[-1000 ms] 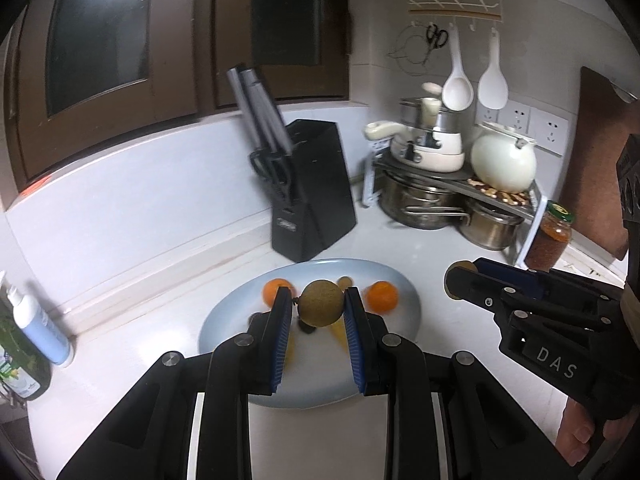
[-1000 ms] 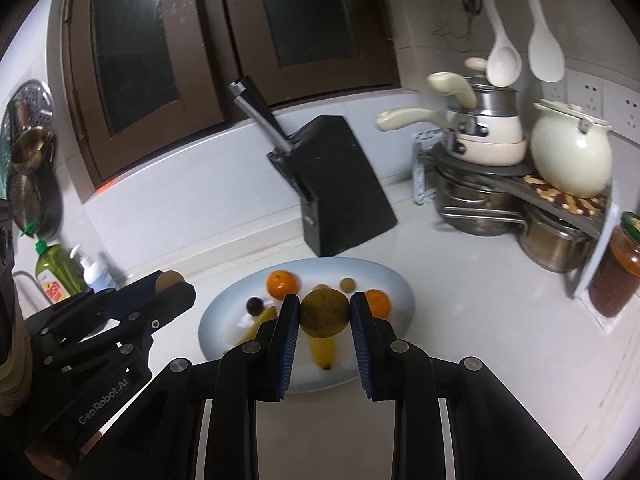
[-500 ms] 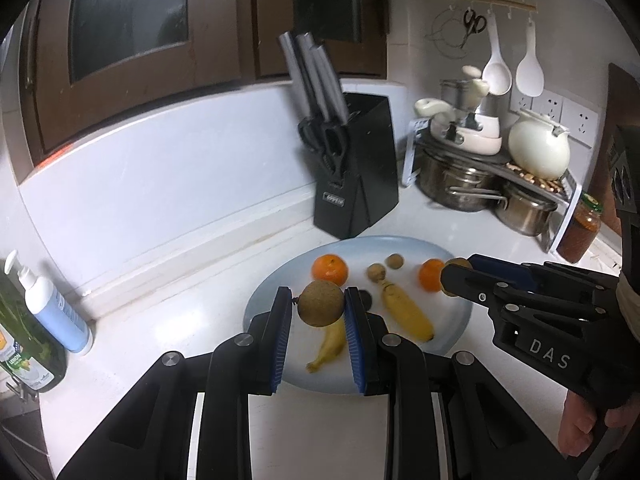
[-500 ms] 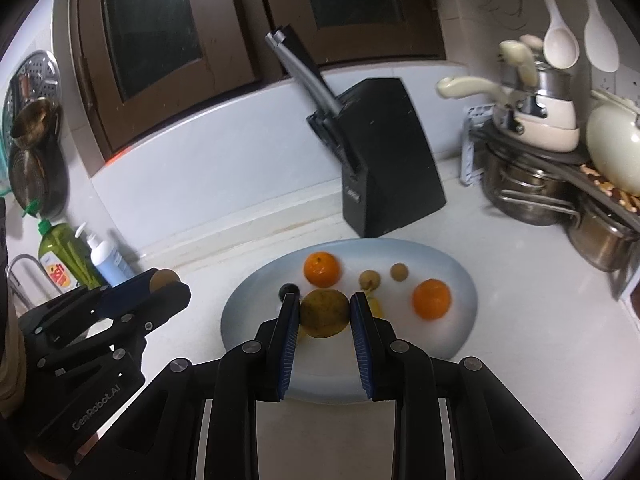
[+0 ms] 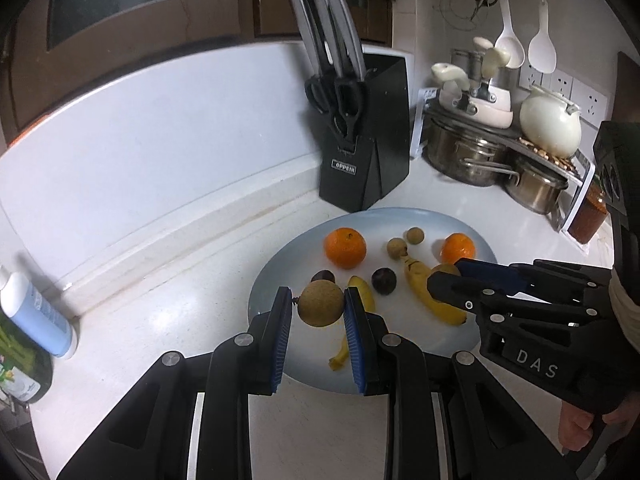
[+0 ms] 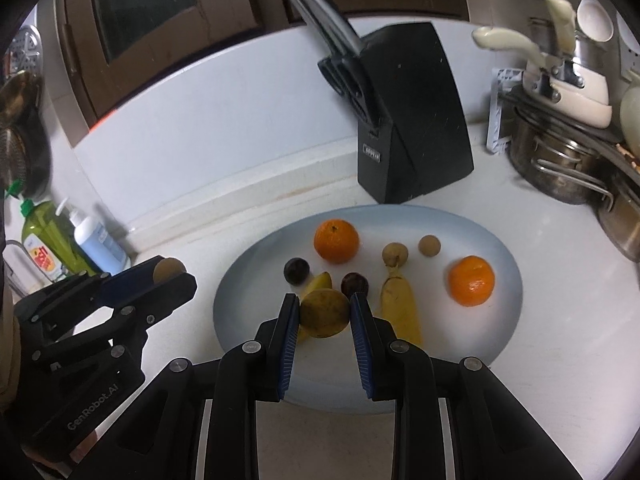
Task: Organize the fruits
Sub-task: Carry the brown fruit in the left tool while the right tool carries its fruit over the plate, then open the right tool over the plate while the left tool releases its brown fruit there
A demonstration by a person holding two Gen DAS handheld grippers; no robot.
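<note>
A pale blue oval plate [image 5: 472, 232] [image 6: 508, 320] on the white counter holds two oranges [image 5: 345, 248] [image 6: 471, 281], two bananas [image 5: 428, 288], two dark plums [image 6: 296, 271] and two small brown round fruits [image 6: 429, 245]. My left gripper [image 5: 318, 307] is shut on a brown round fruit [image 5: 321, 305], above the plate's near left edge. My right gripper [image 6: 325, 313] is shut on a yellow-brown round fruit [image 6: 325, 313], above the plate's front. Each gripper shows in the other's view [image 6: 170, 274] [image 5: 446, 274].
A black knife block [image 5: 364, 136] [image 6: 412, 116] stands behind the plate. Steel pots [image 5: 468, 156] on a rack, a white teapot [image 5: 550, 122] and a jar [image 5: 588, 216] stand at the right. Soap bottles [image 6: 96, 240] [image 5: 36, 316] stand at the left by the wall.
Both grippers have moved left and nearer to the plate, each still holding its fruit. The fruits on the plate have not moved.
</note>
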